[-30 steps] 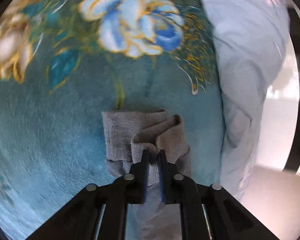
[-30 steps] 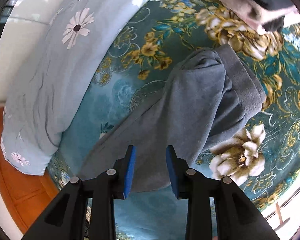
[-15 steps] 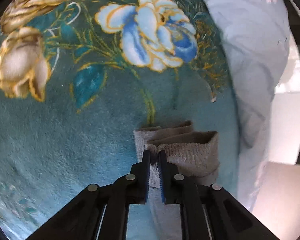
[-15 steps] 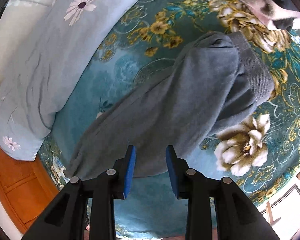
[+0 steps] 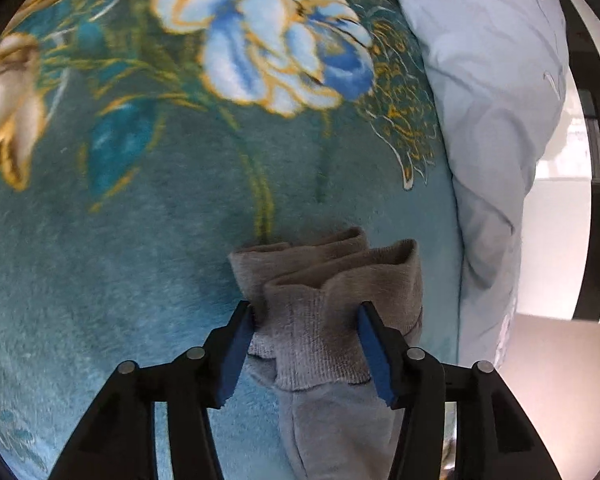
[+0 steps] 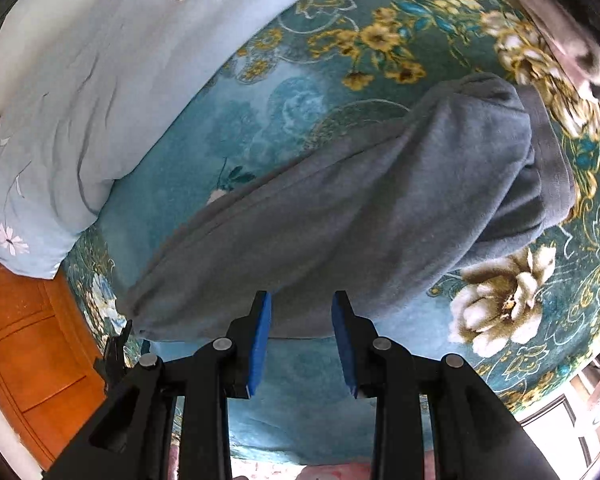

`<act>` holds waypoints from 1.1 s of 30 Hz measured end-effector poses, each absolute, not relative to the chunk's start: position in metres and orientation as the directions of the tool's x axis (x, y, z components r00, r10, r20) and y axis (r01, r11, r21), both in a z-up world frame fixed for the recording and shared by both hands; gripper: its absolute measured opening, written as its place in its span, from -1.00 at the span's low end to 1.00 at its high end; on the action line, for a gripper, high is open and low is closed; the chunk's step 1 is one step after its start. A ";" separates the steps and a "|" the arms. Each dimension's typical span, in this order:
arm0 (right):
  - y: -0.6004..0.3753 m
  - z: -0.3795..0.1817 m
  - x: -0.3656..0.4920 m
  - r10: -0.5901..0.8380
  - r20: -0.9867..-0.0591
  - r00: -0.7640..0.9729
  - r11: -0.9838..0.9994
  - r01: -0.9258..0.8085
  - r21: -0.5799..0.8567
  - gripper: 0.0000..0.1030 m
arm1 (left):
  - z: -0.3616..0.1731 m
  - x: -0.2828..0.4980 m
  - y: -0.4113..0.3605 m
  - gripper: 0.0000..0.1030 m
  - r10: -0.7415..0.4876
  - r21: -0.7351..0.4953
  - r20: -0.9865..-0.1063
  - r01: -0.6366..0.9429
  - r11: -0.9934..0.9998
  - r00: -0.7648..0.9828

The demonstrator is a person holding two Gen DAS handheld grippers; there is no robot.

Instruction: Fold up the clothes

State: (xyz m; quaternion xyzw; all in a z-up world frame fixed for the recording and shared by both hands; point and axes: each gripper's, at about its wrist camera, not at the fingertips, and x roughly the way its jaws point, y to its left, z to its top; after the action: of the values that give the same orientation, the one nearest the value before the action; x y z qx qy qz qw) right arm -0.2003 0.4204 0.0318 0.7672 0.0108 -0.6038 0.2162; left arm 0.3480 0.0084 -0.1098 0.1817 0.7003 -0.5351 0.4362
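Observation:
Grey sweatpants [image 6: 380,216] lie folded lengthwise on the teal flowered blanket [image 6: 283,104], waistband at the upper right. In the left wrist view their ribbed ankle cuffs [image 5: 332,280] lie bunched between the blue pads of my left gripper [image 5: 306,312], which is open around them. My right gripper [image 6: 302,300] is open and empty at the near long edge of the pants, just above the cloth.
A light blue daisy-print quilt [image 6: 79,80] is heaped along one side of the bed and shows in the left wrist view [image 5: 496,80]. An orange wooden bed frame [image 6: 31,340] sits at the lower left. Another garment [image 6: 572,40] lies beyond the waistband.
My left gripper has opened and released the cuffs it was pinching. The right gripper has drawn back slightly along the pants and stayed open.

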 end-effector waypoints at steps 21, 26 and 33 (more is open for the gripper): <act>0.423 0.060 -0.169 -0.334 -0.909 0.249 -0.862 0.310 0.401 -0.38 | -0.095 0.461 0.082 -0.75 -0.168 -0.410 -0.908 0.728 0.550 -0.384; 0.455 0.066 -0.172 -0.358 -0.909 0.215 -0.879 0.252 0.405 -0.38 | -0.051 0.462 0.067 -0.75 -0.283 -0.516 -0.856 0.692 0.504 -0.432; 0.507 0.048 -0.169 -0.388 -0.900 0.199 -0.897 0.141 0.418 -0.38 | -0.060 0.461 0.049 -0.75 -0.152 -0.361 -0.932 0.807 0.467 -0.329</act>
State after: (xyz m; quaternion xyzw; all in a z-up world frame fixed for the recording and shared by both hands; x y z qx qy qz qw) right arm -0.1688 0.5068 0.0483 0.7449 -0.0826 -0.6276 0.2108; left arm 0.4614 0.0488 -0.0604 0.2426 0.6758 -0.4557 0.5261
